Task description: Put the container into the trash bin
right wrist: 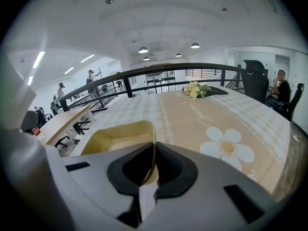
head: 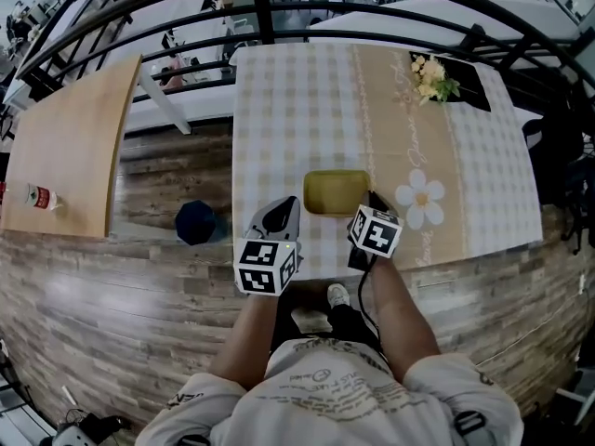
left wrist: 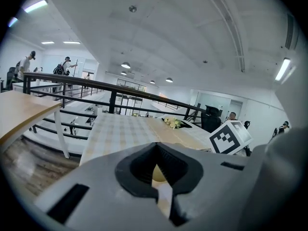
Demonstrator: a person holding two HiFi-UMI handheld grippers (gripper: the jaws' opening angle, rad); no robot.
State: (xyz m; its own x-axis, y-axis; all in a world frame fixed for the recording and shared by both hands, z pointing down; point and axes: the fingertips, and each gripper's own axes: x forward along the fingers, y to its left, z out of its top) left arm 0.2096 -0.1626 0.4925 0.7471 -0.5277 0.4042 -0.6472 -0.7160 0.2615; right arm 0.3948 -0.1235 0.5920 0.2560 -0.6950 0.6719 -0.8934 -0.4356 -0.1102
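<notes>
A shallow yellow container [head: 336,191] lies on the checked tablecloth near the table's front edge. My right gripper [head: 370,197] sits at its right side. In the right gripper view the container [right wrist: 115,136] has its right rim running between the jaws, and the right gripper [right wrist: 153,161] is shut on that rim. My left gripper [head: 289,209] is just left of the container with its jaws shut and empty. The left gripper view shows a sliver of the container [left wrist: 157,173] through the gap behind the left gripper [left wrist: 160,189]. A dark blue trash bin [head: 196,222] stands on the floor left of the table.
The table [head: 279,110] carries a bunch of flowers [head: 432,78] at its far right. A wooden table [head: 65,147] at the left holds a small red-and-white bottle [head: 40,198]. A black railing [head: 139,7] runs behind. A dark chair [head: 558,156] stands at the right.
</notes>
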